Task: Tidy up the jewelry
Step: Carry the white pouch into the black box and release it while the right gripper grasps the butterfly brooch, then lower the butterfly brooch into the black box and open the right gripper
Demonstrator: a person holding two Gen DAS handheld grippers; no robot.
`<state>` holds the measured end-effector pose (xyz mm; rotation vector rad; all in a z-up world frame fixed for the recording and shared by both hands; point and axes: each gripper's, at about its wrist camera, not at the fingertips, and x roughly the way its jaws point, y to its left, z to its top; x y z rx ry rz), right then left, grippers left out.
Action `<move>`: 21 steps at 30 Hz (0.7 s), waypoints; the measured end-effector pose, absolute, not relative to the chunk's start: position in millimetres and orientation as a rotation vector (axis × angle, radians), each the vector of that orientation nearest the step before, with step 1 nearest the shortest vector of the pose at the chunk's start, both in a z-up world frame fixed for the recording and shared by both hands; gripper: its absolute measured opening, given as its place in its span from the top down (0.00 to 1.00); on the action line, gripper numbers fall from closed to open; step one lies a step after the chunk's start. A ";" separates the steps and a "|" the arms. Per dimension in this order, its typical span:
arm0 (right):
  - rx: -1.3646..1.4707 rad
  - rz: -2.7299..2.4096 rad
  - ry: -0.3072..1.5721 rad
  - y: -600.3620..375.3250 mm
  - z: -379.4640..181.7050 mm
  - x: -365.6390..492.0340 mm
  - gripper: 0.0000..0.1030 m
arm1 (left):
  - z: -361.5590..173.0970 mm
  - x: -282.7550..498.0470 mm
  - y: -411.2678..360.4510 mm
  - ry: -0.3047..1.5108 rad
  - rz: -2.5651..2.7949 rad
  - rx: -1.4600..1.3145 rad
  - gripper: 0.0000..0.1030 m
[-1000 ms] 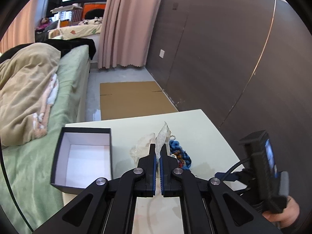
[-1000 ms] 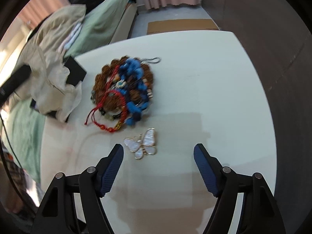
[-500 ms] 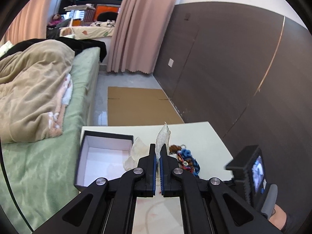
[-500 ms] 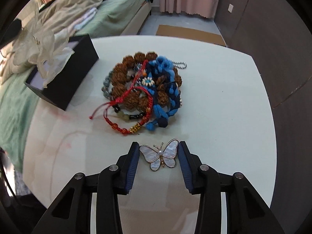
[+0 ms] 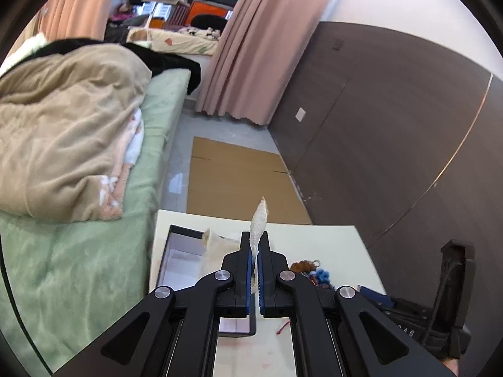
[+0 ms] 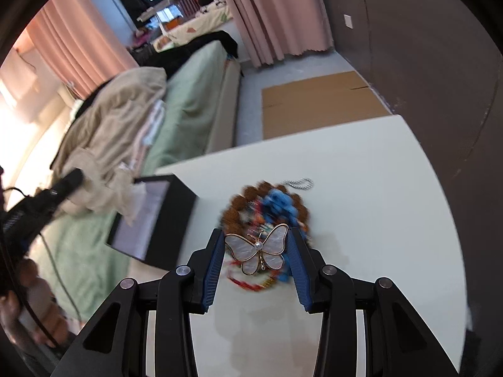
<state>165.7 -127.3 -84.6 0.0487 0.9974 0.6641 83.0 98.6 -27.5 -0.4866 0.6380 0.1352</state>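
Observation:
My right gripper [image 6: 256, 245] is shut on a white-and-gold butterfly brooch [image 6: 259, 249] and holds it above the white table [image 6: 361, 207]. Below it lies a pile of bracelets [image 6: 267, 201], brown, blue and red beads. A black box with a white inside [image 6: 151, 216] stands open at the table's left edge. My left gripper [image 5: 255, 243] is shut on a thin cream fabric pouch [image 5: 258, 223], held above the box [image 5: 180, 257]. The bracelet pile [image 5: 311, 273] shows to its right in the left wrist view.
A bed with green sheets [image 5: 78, 251] and a beige blanket [image 5: 63, 132] runs along the table's left. Flat cardboard [image 5: 239, 179] lies on the floor beyond. A dark panelled wall [image 5: 393, 132] stands at the right.
My right gripper closed on the butterfly brooch and lifted it off the table. My left gripper rose and tilted up, still holding the pouch.

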 end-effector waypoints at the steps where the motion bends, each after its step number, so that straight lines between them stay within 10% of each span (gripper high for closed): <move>1: 0.056 0.678 0.991 -122.4 -82.5 165.8 0.60 | -28.1 85.8 102.0 0.645 0.138 -0.502 0.97; 5: 0.079 0.728 0.984 -107.0 -78.4 166.4 0.60 | -33.5 93.1 111.4 0.668 0.136 -0.551 0.79; 7: 0.100 0.751 0.987 -103.3 -77.1 167.0 0.60 | -36.0 94.6 115.8 0.667 0.140 -0.578 0.34; 8: 0.111 0.761 0.987 -102.1 -76.5 167.7 0.60 | -35.6 93.5 117.2 0.654 0.146 -0.582 0.28; 21: 0.233 0.932 1.014 -52.4 -77.8 168.8 0.60 | -35.6 82.8 152.6 0.616 0.238 -0.633 0.26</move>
